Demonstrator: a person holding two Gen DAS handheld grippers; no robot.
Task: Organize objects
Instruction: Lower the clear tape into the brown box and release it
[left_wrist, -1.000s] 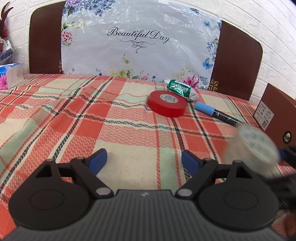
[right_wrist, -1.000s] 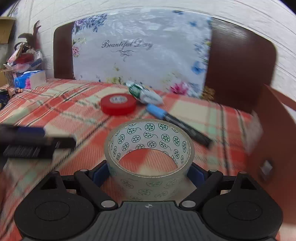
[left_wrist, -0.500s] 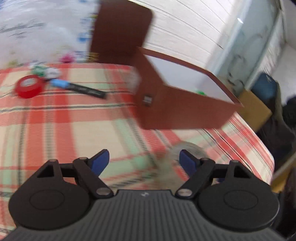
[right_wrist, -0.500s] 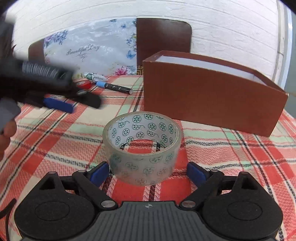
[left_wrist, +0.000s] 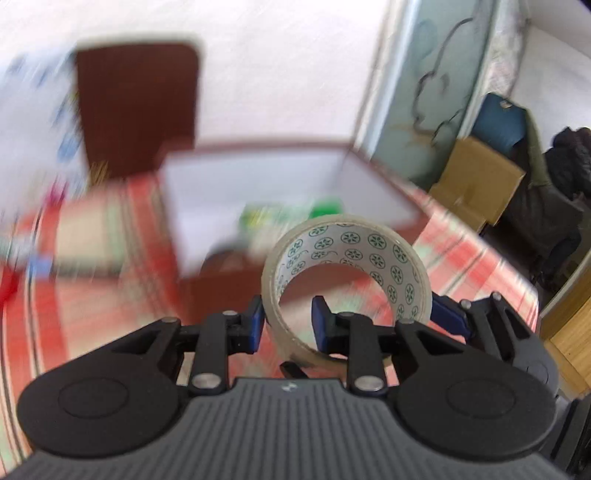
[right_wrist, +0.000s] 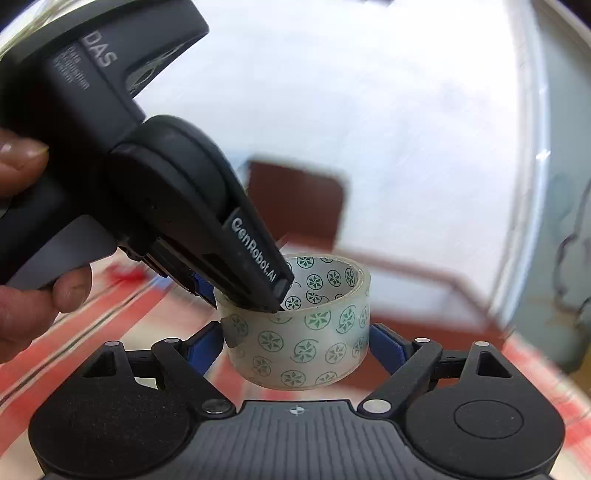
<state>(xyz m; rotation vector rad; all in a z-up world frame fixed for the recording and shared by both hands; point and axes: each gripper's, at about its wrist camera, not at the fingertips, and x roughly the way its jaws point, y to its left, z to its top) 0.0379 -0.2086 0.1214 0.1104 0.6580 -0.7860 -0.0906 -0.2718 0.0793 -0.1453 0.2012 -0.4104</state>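
A clear tape roll with a green flower print (left_wrist: 351, 258) is held in the air in front of the brown box (left_wrist: 229, 269). My left gripper (left_wrist: 287, 325) is shut on the roll's left wall, one blue finger outside and one inside the ring. In the right wrist view the roll (right_wrist: 306, 339) sits between the blue fingers of my right gripper (right_wrist: 297, 347), which touch its sides. The left gripper's black body (right_wrist: 155, 192) reaches down onto the roll's near rim there.
The brown box has a white inside (left_wrist: 258, 184) with green items in it, blurred. The red plaid tablecloth (left_wrist: 92, 302) lies below. A brown chair back (left_wrist: 136, 107) stands behind. A cardboard carton (left_wrist: 480, 181) is off the table at right.
My left gripper swung right to the roll and shut on its wall. The roll rose off the table with my right gripper around it, nearer the box.
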